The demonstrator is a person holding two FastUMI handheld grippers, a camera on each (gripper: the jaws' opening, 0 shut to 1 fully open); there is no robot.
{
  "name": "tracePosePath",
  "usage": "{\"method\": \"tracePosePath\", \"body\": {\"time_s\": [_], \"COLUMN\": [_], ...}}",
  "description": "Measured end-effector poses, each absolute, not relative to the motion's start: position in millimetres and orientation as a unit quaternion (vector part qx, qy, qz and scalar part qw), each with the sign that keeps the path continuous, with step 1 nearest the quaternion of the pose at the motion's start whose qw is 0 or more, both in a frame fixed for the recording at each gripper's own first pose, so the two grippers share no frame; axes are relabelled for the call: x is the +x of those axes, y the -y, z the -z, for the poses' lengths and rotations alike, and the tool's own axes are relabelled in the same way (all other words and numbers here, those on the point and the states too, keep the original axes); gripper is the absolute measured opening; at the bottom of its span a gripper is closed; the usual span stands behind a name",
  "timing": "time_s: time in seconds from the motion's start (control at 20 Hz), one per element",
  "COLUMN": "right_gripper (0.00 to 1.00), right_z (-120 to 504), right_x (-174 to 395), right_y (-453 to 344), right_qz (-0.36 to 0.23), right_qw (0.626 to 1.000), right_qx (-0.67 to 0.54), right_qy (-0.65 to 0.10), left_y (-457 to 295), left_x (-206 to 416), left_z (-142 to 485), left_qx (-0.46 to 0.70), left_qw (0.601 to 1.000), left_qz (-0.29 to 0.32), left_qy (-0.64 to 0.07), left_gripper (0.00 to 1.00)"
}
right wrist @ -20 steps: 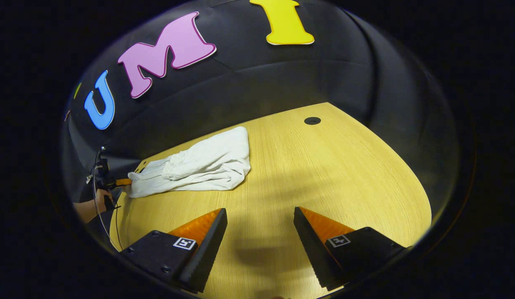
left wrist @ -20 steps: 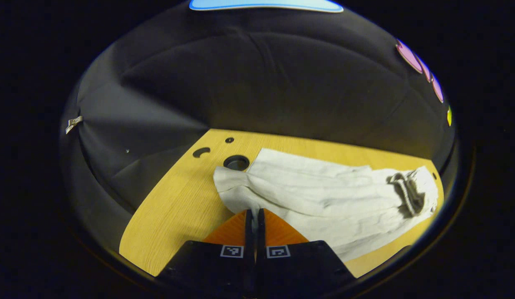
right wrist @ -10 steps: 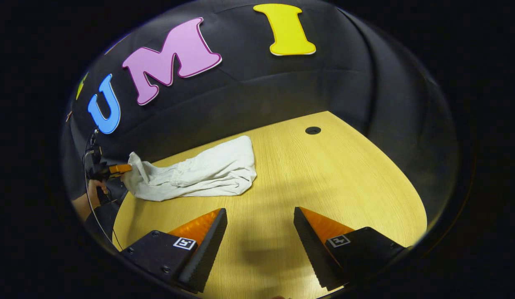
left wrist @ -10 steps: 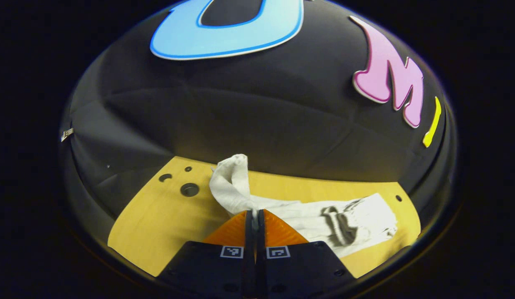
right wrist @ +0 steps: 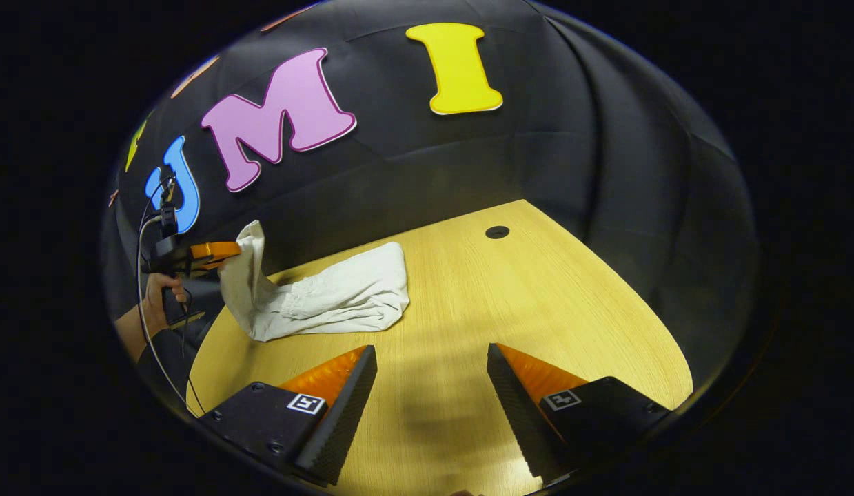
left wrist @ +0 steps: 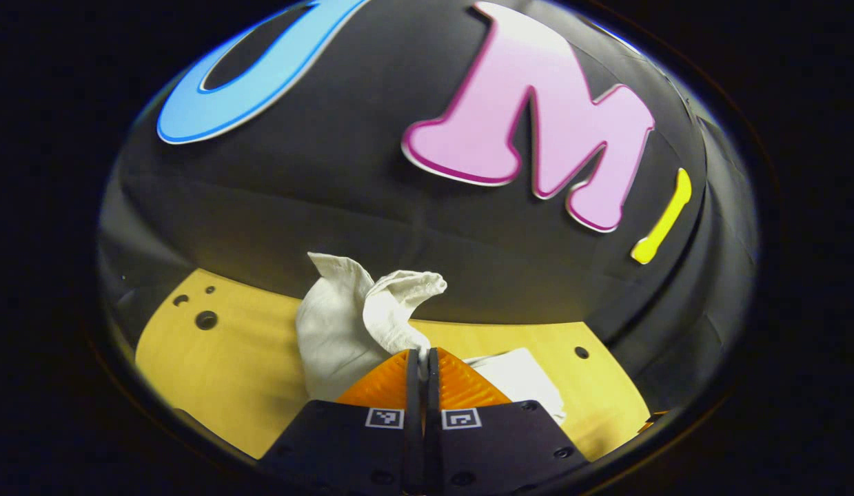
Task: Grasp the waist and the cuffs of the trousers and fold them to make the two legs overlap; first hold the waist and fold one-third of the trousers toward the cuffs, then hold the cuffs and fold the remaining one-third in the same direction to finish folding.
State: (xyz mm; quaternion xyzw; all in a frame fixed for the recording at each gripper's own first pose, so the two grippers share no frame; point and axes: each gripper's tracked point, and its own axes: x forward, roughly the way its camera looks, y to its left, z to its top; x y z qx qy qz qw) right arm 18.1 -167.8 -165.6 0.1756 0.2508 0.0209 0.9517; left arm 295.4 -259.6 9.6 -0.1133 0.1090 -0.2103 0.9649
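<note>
Trousers [right wrist: 330,296], pale and creased, lie on the far left part of the table [right wrist: 551,303], near the wall. One end is lifted clear of the wood and hangs from the left gripper [right wrist: 223,251], held by a hand [right wrist: 154,300] at the table's left edge. In the left gripper view, the left gripper [left wrist: 418,362] has its fingers pressed together on a pinch of cloth, with the trousers [left wrist: 358,324] bunched and standing up just ahead of the tips. Which end is held, probably the cuffs, cannot be confirmed. The right gripper [right wrist: 432,386] hovers over bare wood, well apart from the trousers, its fingers spread wide with nothing between them.
</note>
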Motion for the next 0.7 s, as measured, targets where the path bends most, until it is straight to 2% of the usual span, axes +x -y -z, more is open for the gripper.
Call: {"method": "tracePosePath", "body": {"time_s": [0.3,0.5,0.7], "right_gripper": [0.98,0.98,0.98], "right_z": [166,162,166], "right_x": [-10,-39,-71], "right_y": [196,225,234], "right_qz": [0.011,0.061,0.089], "right_qw": [0.949,0.952,0.944], "right_qx": [0.2,0.199,0.217], "right_qy": [-0.242,-0.226,-0.231], "left_y": [369,432,466], "left_x": [283,273,263], "left_z": [-7,2,17], "left_qx": [-0.097,-0.086,-0.078], "left_qw": [0.947,0.934,0.928], "left_qz": [0.282,0.32,0.334], "left_qy": [-0.123,-0.131,-0.144], "left_gripper": [0.06,0.06,0.06]}}
